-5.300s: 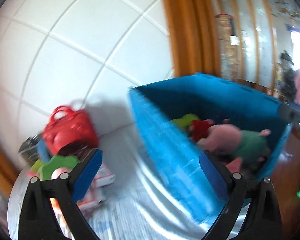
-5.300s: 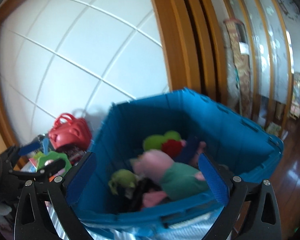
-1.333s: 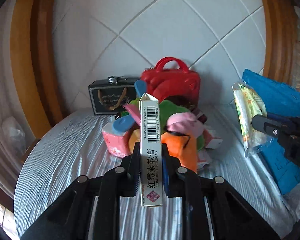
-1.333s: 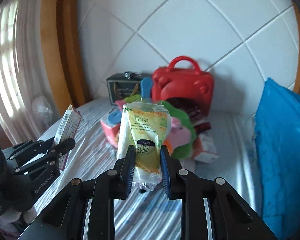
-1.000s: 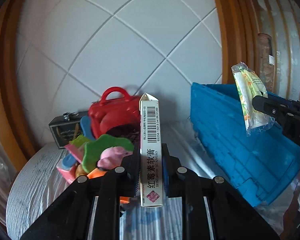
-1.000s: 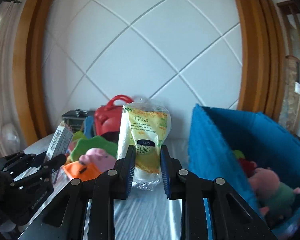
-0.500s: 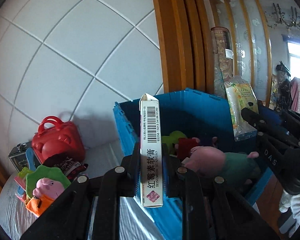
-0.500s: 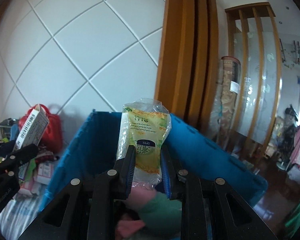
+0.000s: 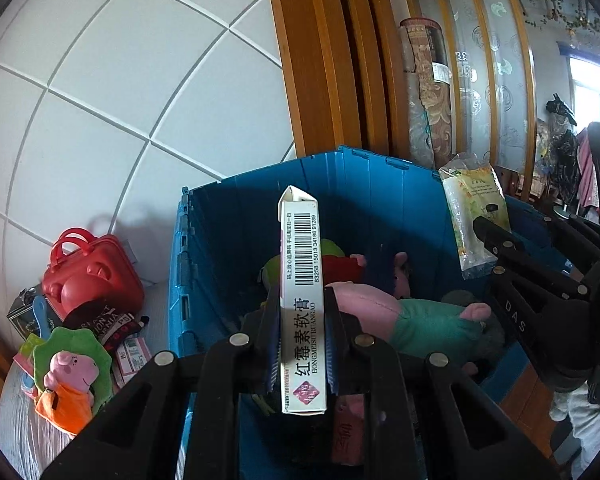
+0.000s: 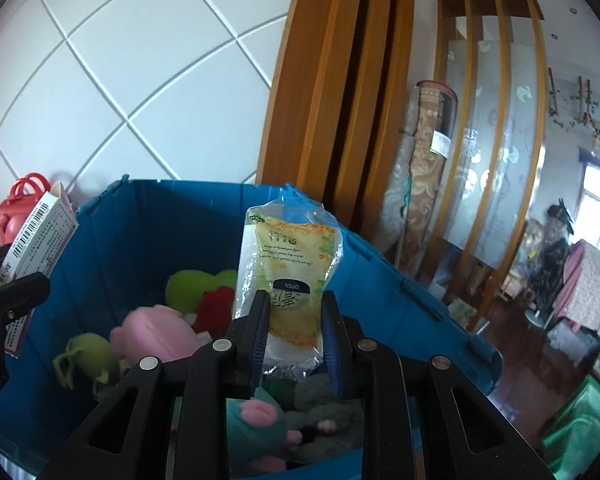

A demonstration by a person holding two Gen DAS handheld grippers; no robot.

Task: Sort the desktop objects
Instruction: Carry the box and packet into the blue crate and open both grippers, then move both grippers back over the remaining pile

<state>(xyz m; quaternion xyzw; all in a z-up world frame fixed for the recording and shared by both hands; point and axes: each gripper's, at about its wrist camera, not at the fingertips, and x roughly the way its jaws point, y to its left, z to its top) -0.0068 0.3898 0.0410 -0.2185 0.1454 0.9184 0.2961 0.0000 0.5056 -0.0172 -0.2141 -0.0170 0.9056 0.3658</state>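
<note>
**Both grippers holding items over the blue crate**

Grippers are both hanging above the open blue crate point(image 9: 380, 184), each clamped on one item. The left gripper point(image 9: 302, 344) is pinching a tall white ointment box point(image 9: 302, 300) upright between its pads, barcode facing the camera. The right gripper point(image 10: 294, 338) is squeezing a clear yellow sachet point(image 10: 290, 276) near its lower end, the top standing free. Inside the crate, a pink and green plush pig point(image 9: 404, 320) and a green plush point(image 10: 196, 280) are already lying. The unsorted pile, with a red toy case point(image 9: 90, 276) and a small pig doll point(image 9: 70, 376), is sitting near the tabletop's left edge, beside the crate.

What could go wrong, as I judge it: the two grippers are crowding the same opening, so releasing together could knock one tool against the other. The sachet is soft and held low, so it may flop against the far crate wall and slide outside. The box, let go from this height, may bounce off the plush toys and end up standing awkwardly.

Compared with a second or so ago, both tools have swung away from the pile: then the items were being carried with the crate off to the right, and now both are hovering directly over its interior.
</note>
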